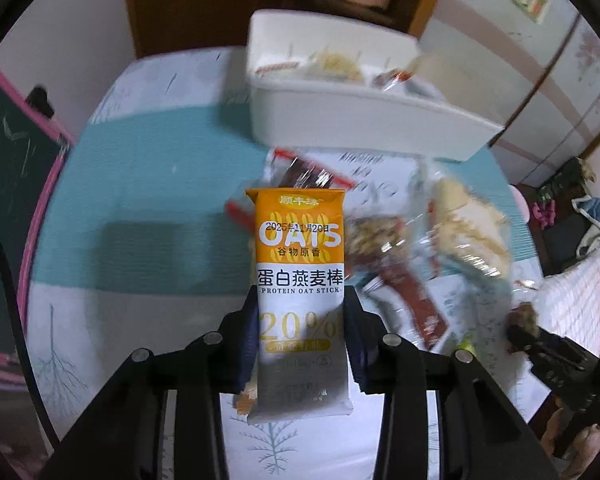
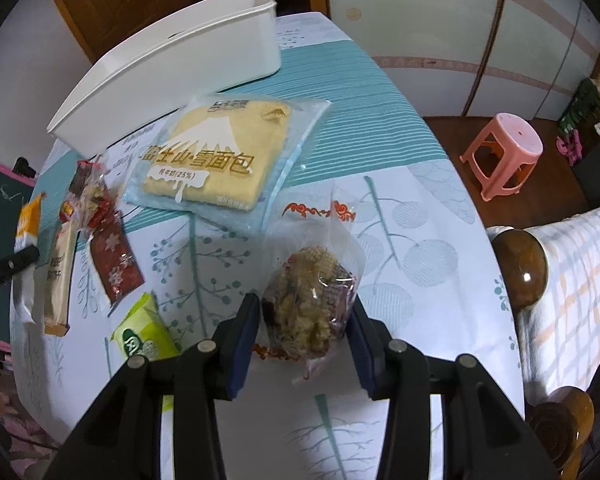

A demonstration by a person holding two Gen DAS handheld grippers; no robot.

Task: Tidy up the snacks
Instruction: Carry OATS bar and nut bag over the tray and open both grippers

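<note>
In the left wrist view my left gripper is shut on an orange and white oat stick packet, which stands upright between the pads above the table. Behind it sits a white bin with a few snacks inside. In the right wrist view my right gripper is shut on a clear-wrapped nut cake, its pads pressing both sides of the wrapper. The white bin lies far back left there. The held oat stick packet shows at the left edge.
Loose on the tablecloth lie a flat bread pack, a red snowflake packet, a long beige stick pack and a green packet. A pink stool and wooden bedposts stand off the table's right side.
</note>
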